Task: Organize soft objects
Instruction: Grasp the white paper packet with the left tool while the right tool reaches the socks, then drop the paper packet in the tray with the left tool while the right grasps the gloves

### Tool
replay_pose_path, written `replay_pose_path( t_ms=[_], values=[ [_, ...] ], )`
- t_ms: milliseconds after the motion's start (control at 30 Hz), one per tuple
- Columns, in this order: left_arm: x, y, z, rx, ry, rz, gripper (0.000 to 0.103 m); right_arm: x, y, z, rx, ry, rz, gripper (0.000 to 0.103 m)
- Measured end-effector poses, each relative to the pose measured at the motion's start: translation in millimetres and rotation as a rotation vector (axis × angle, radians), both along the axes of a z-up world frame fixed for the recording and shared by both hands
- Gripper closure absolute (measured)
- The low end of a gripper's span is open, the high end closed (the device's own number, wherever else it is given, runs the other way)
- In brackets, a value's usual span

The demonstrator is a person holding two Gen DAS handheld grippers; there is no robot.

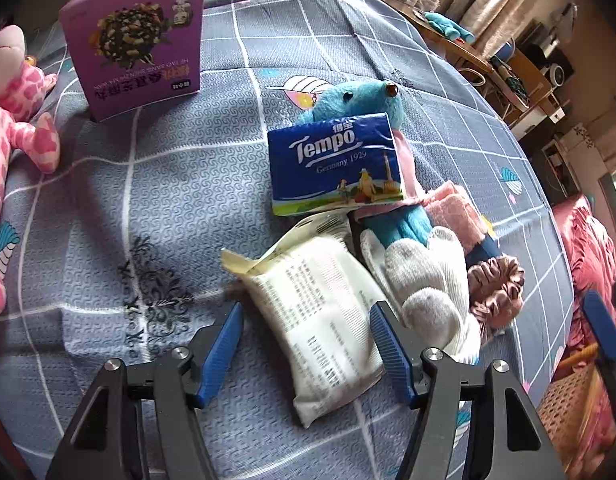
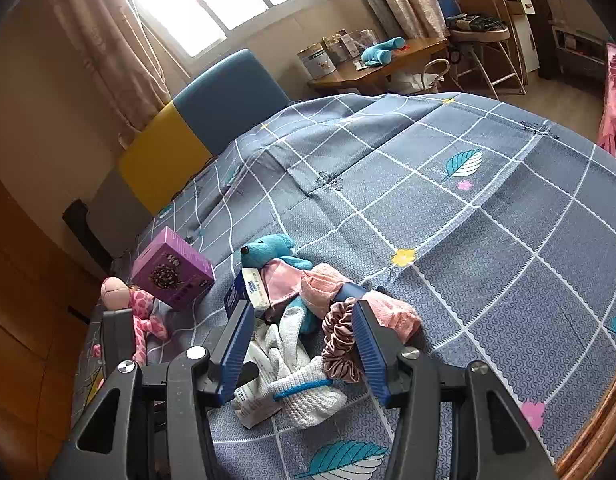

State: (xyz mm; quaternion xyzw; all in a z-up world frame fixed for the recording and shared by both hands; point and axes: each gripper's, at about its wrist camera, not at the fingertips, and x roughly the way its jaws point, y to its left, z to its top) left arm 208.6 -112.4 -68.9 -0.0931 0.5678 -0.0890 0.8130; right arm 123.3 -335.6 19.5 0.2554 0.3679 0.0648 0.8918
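My bedspread [image 1: 180, 208] is grey-blue, crossed by a white grid, with teal-and-white leaves and small pink and yellow flowers. The box [image 1: 136, 44] is purple with a dark flower print. The giraffe toy [image 1: 16, 120] is pink with paler patches. The plush [image 1: 355, 98] is turquoise, the tissue pack [image 1: 335, 160] deep blue with white lettering, the wipes pack [image 1: 323, 320] cream with grey print. The socks [image 1: 423, 280] are white-grey, the scrunchie [image 1: 495, 292] dusty rose, the towel [image 1: 451, 208] pale pink. My finger pads [image 1: 387, 344] are blue on black frames.

Purple box [image 1: 138, 40], wooden desk [image 2: 381, 66]
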Motion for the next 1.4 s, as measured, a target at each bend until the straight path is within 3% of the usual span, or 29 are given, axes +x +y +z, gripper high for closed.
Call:
replay_pose_path(
  t_ms=[333,467,733,1000,1100,1200,1400],
  values=[
    [23,-15,-9,0.038,0.007,0.035,0.026,-2,-5,-2,0.059,-0.017,0.007,0.052],
    [22,-18,-9,0.076,-0.029,-0.027,0.033,-2,-6,-2,0.063,-0.014,0.006,0.052],
    [-14,30,-4,0.026,-0.034,-0.113,0.037,2,-2,-4,0.028,0.019,0.010,0.052],
    [-60,76,2,0.103,-0.074,-0.147,0.037,14,22,-13,-0.027,0.115,0.138,0.052],
    [-68,90,-3,0.078,-0.092,-0.116,0.037,20,46,-19,-0.091,0.164,0.242,0.052],
    [-73,92,-4,0.074,-0.113,-0.105,0.036,26,77,-31,-0.230,0.229,0.318,0.052],
    [-79,92,-4,0.070,-0.141,-0.096,0.035,34,113,-55,-0.507,0.297,0.354,0.052]
  ],
)
